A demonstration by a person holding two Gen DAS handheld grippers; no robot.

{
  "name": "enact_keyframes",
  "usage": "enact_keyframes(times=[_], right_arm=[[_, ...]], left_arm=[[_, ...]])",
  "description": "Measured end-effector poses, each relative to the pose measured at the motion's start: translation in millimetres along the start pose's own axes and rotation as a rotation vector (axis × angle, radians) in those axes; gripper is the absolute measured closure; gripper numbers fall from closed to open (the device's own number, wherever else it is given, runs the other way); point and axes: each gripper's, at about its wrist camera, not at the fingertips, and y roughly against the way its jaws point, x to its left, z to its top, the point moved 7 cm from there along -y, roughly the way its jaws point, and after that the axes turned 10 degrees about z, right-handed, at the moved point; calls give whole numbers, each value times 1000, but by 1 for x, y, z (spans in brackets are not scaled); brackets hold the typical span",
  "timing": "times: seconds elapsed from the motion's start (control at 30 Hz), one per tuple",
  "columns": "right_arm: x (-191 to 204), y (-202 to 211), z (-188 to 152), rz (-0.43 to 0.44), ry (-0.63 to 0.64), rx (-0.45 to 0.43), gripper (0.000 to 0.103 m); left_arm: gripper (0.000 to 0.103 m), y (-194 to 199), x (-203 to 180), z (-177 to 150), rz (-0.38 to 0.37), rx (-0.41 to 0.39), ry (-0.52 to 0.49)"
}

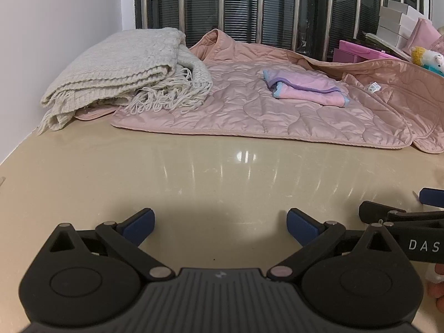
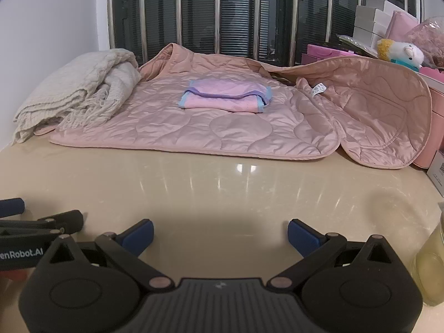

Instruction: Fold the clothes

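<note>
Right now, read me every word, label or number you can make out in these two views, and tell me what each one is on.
"DAS", cut off by the frame edge: on the right gripper, seen in the left wrist view.
"enRobot.AI", start cut off: on the left gripper, seen in the right wrist view.
White care tag on the pink quilted jacket: print too small to read.
Box label at the right edge: too blurred to read.

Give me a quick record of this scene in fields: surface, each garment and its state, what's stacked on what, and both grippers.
surface: glossy beige table
pink quilted jacket: spread flat, not yet folded, right side flipped up
small pink towel: folded, lying on the jacket
cream knit blanket: folded, fringed, at left, overlapping the jacket's left edge
left gripper: open, empty, over bare table
right gripper: open, empty, over bare table
</note>
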Motion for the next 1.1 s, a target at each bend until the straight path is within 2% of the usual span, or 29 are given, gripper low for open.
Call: enact_keyframes(times=[1.1], right_arm=[[0,1,-1,4,5,-1,0]], left_arm=[[1,1,1,0,2,2,9]])
